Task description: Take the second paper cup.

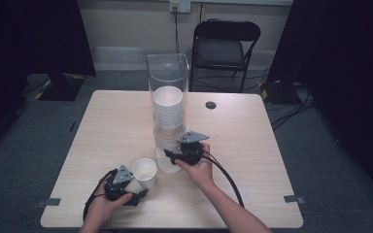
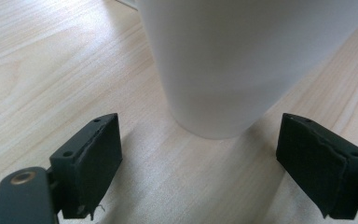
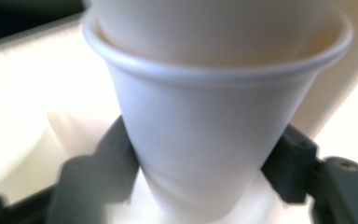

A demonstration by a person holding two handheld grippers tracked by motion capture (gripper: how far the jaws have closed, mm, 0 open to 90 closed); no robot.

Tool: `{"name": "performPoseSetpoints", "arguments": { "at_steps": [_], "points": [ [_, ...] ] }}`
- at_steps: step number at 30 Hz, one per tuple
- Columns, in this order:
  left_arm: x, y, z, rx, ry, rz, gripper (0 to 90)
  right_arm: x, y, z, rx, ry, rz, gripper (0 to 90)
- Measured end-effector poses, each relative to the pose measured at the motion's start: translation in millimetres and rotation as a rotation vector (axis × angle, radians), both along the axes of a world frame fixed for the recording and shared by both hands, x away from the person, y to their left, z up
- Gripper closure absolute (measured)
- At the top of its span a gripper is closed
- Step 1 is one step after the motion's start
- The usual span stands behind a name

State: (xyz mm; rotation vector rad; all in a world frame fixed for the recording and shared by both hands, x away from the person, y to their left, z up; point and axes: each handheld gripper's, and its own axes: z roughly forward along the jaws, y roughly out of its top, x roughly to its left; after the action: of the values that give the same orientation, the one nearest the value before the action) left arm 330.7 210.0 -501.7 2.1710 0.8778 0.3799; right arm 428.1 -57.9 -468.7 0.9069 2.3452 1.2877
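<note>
White cup [image 3: 200, 149] pinched by right claw [image 3: 200, 182] — under dispenser [image 1: 168, 82]

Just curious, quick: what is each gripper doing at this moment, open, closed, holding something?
Left gripper: open, a paper cup standing just beyond its jaws.
Right gripper: closed on the bottom cup under the dispenser.
</note>
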Motion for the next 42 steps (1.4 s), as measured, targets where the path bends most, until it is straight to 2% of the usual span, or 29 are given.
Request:
{"name": "performPoseSetpoints", "arguments": {
  "at_steps": [1, 2, 4, 6, 7, 9, 11, 21, 27, 29, 30, 35, 42],
  "points": [
    [-0.1, 0.0, 0.0, 0.000, 0.000, 0.000, 13.7, -1.9, -4.5, -10.5, 0.009, 0.000, -0.013, 36.5],
    [0.1, 0.1, 0.1, 0.001, 0.003, -0.002, 13.6, -5.2, -8.9, -14.3, 0.035, -0.026, -0.015, 35.6],
    [0.1, 0.1, 0.1, 0.000, 0.004, -0.003, 13.4, -4.5, -8.6, -9.6, 0.017, -0.039, -0.007, 34.7],
    [0.1, 0.1, 0.1, 0.000, 0.005, -0.003, 13.3, -0.3, -9.8, -4.0, 0.008, -0.019, 0.014, 34.3],
    [0.1, 0.1, 0.0, 0.000, 0.004, -0.003, 13.3, -0.4, -10.8, -2.5, -0.009, -0.032, 0.022, 34.1],
    [0.1, 0.1, 0.0, 0.000, 0.005, -0.003, 13.3, -0.4, -13.1, -3.2, -0.034, -0.032, 0.037, 33.4],
    [0.2, 0.1, 0.0, 0.000, 0.004, -0.004, 13.2, -1.1, -18.2, -8.3, -0.020, -0.027, 0.041, 33.3],
    [0.2, 0.1, 0.1, 0.001, 0.004, -0.004, 13.2, -7.3, -25.1, -3.8, -0.068, -0.036, 0.063, 32.7],
    [0.2, 0.1, 0.1, 0.001, 0.004, -0.004, 13.2, -11.1, -32.0, -2.4, -0.110, -0.064, 0.063, 32.1],
    [0.2, 0.0, 0.0, 0.000, 0.004, -0.004, 13.2, -12.2, -34.9, -1.9, -0.120, -0.066, 0.062, 31.9],
    [0.2, 0.1, 0.1, 0.001, 0.004, -0.004, 13.2, -13.2, -38.8, -1.4, -0.142, -0.075, 0.056, 31.8],
    [0.2, 0.1, 0.1, 0.000, 0.004, -0.004, 13.2, -12.7, -50.5, -2.0, -0.158, -0.079, 0.038, 31.5],
    [0.2, 0.0, 0.0, 0.000, 0.004, -0.004, 13.1, -11.8, -69.5, -5.8, -0.121, -0.054, -0.009, 31.2]
  ]
}}
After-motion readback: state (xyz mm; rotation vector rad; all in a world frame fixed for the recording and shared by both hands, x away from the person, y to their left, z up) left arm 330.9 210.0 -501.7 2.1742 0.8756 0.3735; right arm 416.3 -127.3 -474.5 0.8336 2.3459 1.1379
